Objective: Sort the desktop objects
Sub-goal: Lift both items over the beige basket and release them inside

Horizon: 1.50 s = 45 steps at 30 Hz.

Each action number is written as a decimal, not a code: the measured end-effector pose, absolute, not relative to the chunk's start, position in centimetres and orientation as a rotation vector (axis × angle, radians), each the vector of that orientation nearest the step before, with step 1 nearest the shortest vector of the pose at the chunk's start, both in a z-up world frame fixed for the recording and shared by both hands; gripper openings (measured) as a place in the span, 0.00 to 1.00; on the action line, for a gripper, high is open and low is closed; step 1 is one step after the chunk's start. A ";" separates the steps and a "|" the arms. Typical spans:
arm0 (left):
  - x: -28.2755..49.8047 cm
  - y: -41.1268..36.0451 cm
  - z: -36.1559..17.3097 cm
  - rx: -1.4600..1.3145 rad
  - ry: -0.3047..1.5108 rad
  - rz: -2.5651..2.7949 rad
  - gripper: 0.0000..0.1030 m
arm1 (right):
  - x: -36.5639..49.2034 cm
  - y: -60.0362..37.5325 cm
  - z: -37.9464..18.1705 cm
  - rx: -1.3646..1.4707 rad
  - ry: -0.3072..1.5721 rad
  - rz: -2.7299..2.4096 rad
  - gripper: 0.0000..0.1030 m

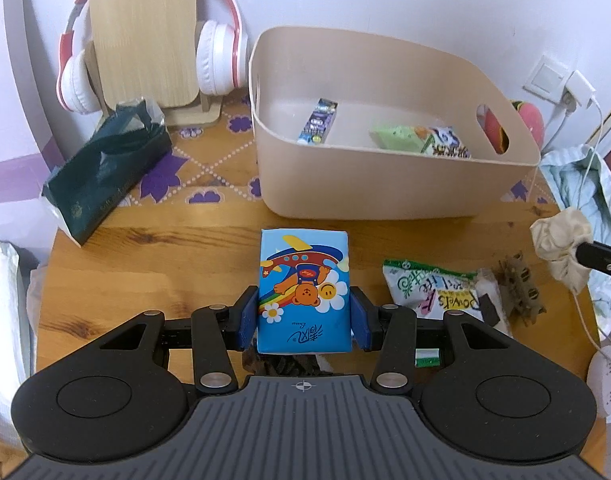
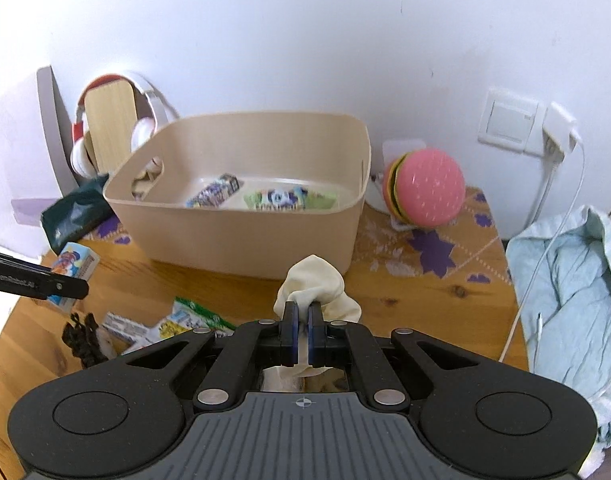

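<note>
Left gripper (image 1: 304,317) clamps a tissue pack (image 1: 304,292) near the table's front edge; right gripper (image 2: 301,330) pinches a cloth (image 2: 315,286). Both likely go next into the bin (image 1: 385,184) behind.

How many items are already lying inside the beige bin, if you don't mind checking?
3 visible in the beige bin: a purple box at the left, a green packet mid-floor, and a panda snack pack beside it. The near wall may hide more.

Your left wrist camera looks forward along its jaws, close over the wooden surface (image 1: 153,264), facing the beige plastic storage bin (image 1: 385,184). Your right wrist camera sits farther right, facing that same bin (image 2: 241,236) and the white wall (image 2: 305,40).
</note>
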<state>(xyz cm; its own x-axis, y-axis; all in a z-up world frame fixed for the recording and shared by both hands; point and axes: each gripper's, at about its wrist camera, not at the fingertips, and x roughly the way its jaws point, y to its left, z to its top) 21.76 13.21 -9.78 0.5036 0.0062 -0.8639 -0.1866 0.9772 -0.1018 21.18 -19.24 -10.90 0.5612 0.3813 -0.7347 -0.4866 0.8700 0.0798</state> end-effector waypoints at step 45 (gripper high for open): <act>35.8 12.5 -9.6 -0.151 0.990 0.098 0.46 | 32.1 -12.1 -8.1 -0.207 0.697 0.550 0.02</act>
